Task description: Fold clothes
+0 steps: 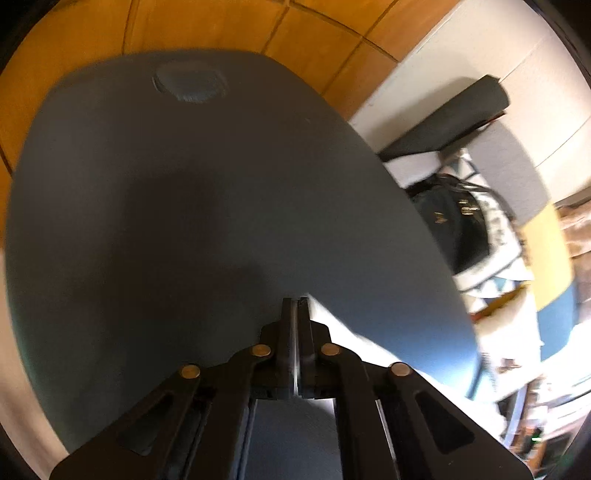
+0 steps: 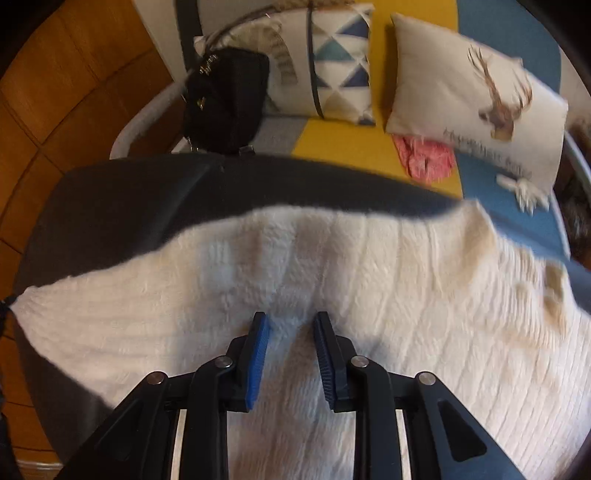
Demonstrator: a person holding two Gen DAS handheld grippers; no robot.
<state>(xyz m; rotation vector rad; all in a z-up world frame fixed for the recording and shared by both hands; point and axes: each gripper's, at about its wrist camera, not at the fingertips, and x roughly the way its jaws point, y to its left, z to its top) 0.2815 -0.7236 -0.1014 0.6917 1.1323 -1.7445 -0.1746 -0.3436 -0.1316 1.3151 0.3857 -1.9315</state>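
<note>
A cream knitted garment (image 2: pixel 406 295) lies spread over a dark grey round table (image 2: pixel 110 206). My right gripper (image 2: pixel 290 325) points down onto it, its blue pads closed on a raised ridge of the knit. The garment's left corner is drawn out to a point at the picture's left edge. In the left wrist view my left gripper (image 1: pixel 295 304) has its jaws together at the table (image 1: pixel 184 203) edge. A strip of the white garment (image 1: pixel 343 332) runs off to the right from its tips, so it seems pinched there.
Past the table stands a yellow and blue sofa (image 2: pixel 340 144) with a black bag (image 2: pixel 225 107), a triangle-patterned cushion (image 2: pixel 340 59), a deer-print cushion (image 2: pixel 472 99) and a red cloth (image 2: pixel 424 158). Wooden floor (image 1: pixel 184 26) surrounds the table. A round mark (image 1: pixel 190 83) sits near its far rim.
</note>
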